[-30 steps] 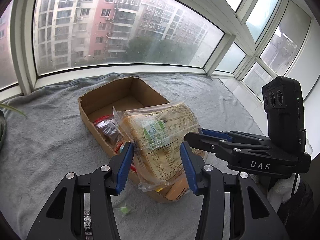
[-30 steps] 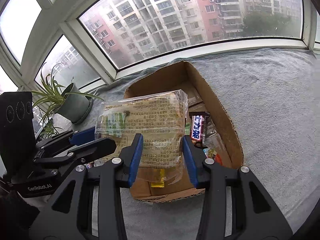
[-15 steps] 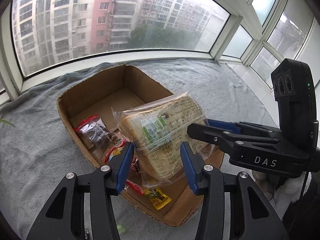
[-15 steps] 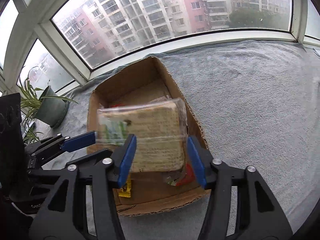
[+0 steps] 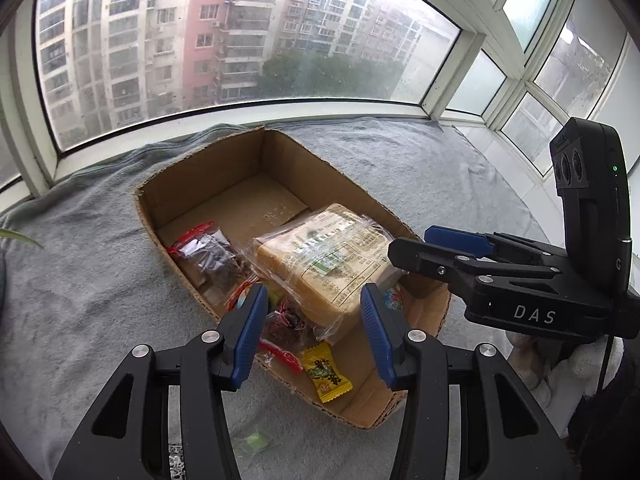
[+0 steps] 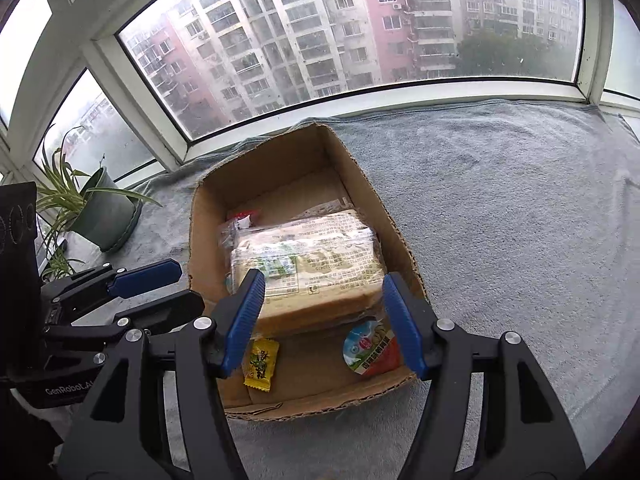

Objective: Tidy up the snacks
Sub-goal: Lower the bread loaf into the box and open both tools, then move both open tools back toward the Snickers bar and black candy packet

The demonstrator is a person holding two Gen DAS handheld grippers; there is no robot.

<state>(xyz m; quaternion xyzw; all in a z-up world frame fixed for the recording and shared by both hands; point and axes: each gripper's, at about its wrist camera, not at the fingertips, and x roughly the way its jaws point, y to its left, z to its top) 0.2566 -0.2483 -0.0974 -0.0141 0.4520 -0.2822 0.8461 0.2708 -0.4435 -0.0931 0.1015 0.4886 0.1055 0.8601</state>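
- The wrapped bread loaf (image 6: 308, 264) lies inside the cardboard box (image 6: 360, 184), on top of smaller snacks.
- A yellow candy (image 6: 261, 364) and a round foil-lidded cup (image 6: 370, 346) lie at the box's near end.
- Right claw (image 6: 324, 320): open, jaws widening, gripping nothing.
- Left claw (image 5: 314, 334): open, empty, above the box.
- The box sits on a grey blanket (image 6: 500, 220).
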